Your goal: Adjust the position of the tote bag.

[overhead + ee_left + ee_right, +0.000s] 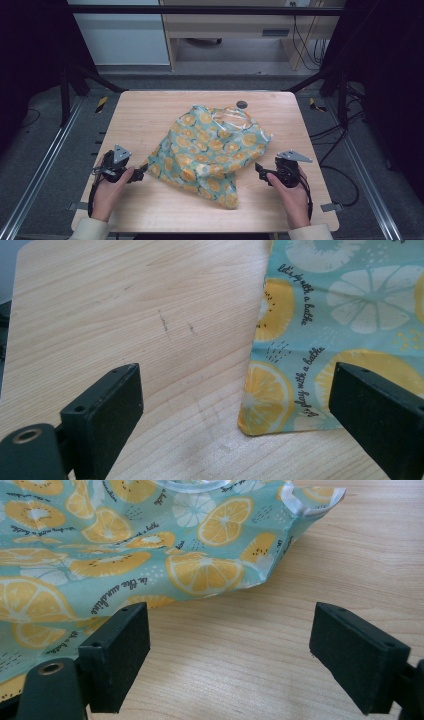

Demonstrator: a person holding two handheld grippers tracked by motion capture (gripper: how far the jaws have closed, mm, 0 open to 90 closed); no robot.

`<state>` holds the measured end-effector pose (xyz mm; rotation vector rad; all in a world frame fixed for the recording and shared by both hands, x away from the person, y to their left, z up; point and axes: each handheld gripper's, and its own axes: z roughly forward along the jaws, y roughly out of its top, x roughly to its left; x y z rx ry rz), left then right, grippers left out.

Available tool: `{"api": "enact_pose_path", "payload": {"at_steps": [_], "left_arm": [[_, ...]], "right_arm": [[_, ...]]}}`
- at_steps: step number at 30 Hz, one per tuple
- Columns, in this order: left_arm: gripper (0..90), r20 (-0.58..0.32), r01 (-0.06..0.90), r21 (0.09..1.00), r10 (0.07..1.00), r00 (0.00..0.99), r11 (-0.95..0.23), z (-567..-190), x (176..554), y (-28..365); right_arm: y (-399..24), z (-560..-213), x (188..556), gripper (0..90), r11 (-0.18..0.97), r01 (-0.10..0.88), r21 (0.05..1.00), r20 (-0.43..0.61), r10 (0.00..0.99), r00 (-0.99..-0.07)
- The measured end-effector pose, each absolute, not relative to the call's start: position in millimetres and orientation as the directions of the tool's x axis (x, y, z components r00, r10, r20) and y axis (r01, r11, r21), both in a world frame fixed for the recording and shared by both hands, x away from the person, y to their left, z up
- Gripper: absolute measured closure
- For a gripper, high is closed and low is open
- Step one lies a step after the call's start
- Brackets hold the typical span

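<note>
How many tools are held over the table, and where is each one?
2. The left tool is at the bag's near-left corner, and the right tool is beside the bag's right edge. Both are open and hold nothing.

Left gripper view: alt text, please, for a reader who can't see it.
A corner of a teal citrus-print bag lies flat on the wooden table, just ahead of the left tool, whose black jaws stand open with nothing between them.
</note>
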<state>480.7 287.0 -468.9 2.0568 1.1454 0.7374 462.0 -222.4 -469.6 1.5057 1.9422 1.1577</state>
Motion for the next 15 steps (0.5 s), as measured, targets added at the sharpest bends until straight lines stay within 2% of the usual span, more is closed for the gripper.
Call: {"api": "enact_pose_path", "payload": {"at_steps": [4, 7, 12, 15], "left_arm": [[7.2, 0.156, 0.5, 0.769, 0.876, 0.456, -0.397, -469.0, 480.2, 287.4], [7.2, 0.159, 0.495, 0.775, 0.878, 0.451, -0.394, -468.1, 478.3, 287.9], [7.2, 0.162, 0.499, 0.772, 0.881, 0.444, -0.394, -467.9, 478.8, 288.4], [7.1, 0.145, 0.509, 0.777, 0.893, 0.427, -0.37, -467.4, 480.1, 288.7]], "right_arm": [[-224.0, -469.5, 462.7, 17.2, 0.049, 0.588, 0.807, 0.175, 0.932, -0.318], [-225.2, -470.1, 463.4, 18.0, 0.013, 0.6, 0.8, 0.23, 0.917, -0.326], [-225.2, -468.9, 464.0, 20.5, 0.025, 0.594, 0.804, 0.208, 0.924, -0.321], [-223.8, -466.2, 462.8, 26.3, 0.047, 0.573, 0.818, 0.18, 0.925, -0.334]]}}
